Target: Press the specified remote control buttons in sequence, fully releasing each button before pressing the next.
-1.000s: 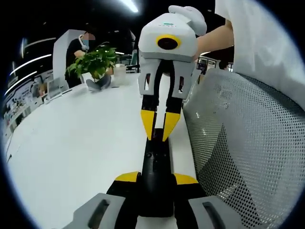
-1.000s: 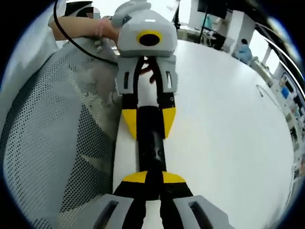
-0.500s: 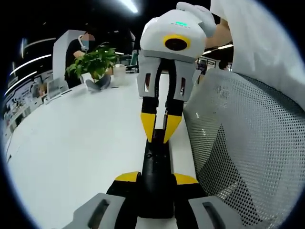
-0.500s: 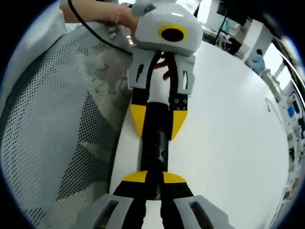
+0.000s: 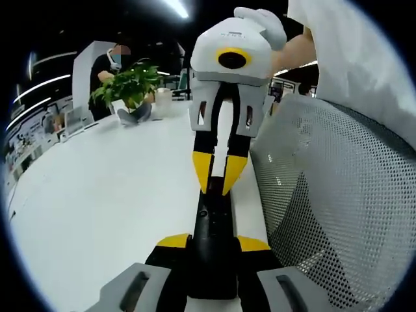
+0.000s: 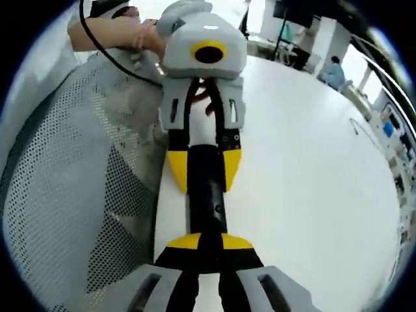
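A black remote control [image 5: 212, 250] lies lengthwise between the jaws of my left gripper [image 5: 213, 242], which is shut on its near end. My right gripper [image 5: 216, 192] comes down from above, jaws drawn close together, its yellow fingertips [image 5: 203, 175] resting on the remote's far end. In the right gripper view the remote [image 6: 207, 195] runs from my right gripper [image 6: 211, 242] up to the left gripper [image 6: 204, 185], whose yellow tips clamp its sides. The buttons are too dark to make out.
A grey mesh chair back [image 5: 338, 208] [image 6: 71, 195] stands close beside the remote. The white table [image 5: 110, 195] [image 6: 312, 182] stretches wide on the other side. A potted plant [image 5: 127, 84] sits at its far end, with a person behind it.
Half a second ago the right gripper tipped up slightly; now it has settled back to about where it was a second ago. The left gripper has kept hold of the remote throughout.
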Motion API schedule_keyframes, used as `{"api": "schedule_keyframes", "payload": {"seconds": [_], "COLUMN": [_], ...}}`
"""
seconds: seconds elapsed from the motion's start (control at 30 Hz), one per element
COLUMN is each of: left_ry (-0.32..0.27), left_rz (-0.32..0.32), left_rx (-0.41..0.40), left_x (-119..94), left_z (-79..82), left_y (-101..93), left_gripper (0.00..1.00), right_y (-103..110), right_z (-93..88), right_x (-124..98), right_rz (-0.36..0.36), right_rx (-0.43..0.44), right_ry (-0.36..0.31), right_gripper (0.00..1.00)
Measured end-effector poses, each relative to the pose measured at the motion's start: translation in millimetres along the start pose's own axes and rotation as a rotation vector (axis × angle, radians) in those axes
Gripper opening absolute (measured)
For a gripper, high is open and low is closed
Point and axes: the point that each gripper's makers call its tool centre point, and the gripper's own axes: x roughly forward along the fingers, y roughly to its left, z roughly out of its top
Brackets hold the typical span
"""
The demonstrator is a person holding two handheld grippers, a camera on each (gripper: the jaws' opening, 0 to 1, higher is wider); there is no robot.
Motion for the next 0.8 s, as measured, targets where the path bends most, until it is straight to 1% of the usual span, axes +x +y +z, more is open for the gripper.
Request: {"api": "schedule_keyframes", "payload": {"seconds": [0.03, 0.07, 0.13, 0.2, 0.27, 0.33, 0.43, 0.5, 0.6, 0.7, 0.77, 0.8], "left_ry": [-0.001, -0.001, -0.001, 0.0, 0.0, 0.001, 0.001, 0.002, 0.002, 0.004, 0.005, 0.005], "left_rz": [0.0, 0.0, 0.001, 0.002, 0.003, 0.003, 0.003, 0.002, 0.002, 0.002, 0.002, 0.003], "left_rx": [-0.002, -0.001, -0.002, 0.0, -0.001, 0.001, 0.005, 0.005, 0.007, 0.01, 0.012, 0.012], "left_x": [0.1, 0.3, 0.1, 0.2, 0.4, 0.6, 1.0, 0.9, 0.8, 0.9, 1.0, 1.0], "left_z": [-0.1, -0.2, 0.0, -0.1, 0.2, 0.2, 0.2, 0.1, 0.0, 0.0, 0.0, 0.0], "left_y": [0.1, 0.2, 0.0, -0.1, -0.2, -0.2, -0.3, -0.5, -0.7, -0.6, -0.5, -0.5], "left_gripper": [0.25, 0.25, 0.25, 0.25, 0.25, 0.25, 0.25, 0.26, 0.26, 0.26, 0.26, 0.26], "right_y": [-0.5, -0.9, -3.9, -4.9, -5.5, -5.6, -5.8, -5.1, -3.5, -3.2, -4.4, -4.5], "right_z": [1.0, 0.5, 0.1, 0.8, 2.9, 3.1, 1.7, 2.2, 1.7, 2.7, 2.1, 1.9], "right_x": [-0.2, 0.0, 0.3, 1.3, 2.1, 2.7, 2.8, 2.9, 3.0, 2.6, 2.8, 2.9], "right_rz": [-0.005, -0.01, -0.036, -0.041, -0.036, -0.026, -0.025, -0.03, -0.042, -0.037, -0.047, -0.05], "right_rx": [0.015, -0.008, -0.058, -0.082, -0.076, -0.057, -0.084, -0.074, -0.108, -0.085, -0.095, -0.101], "right_ry": [-0.001, 0.005, 0.02, 0.032, 0.031, 0.036, 0.043, 0.05, 0.063, 0.06, 0.066, 0.07], "right_gripper": [0.11, 0.11, 0.07, 0.04, 0.07, 0.07, 0.06, 0.06, 0.06, 0.05, 0.03, 0.04]}}
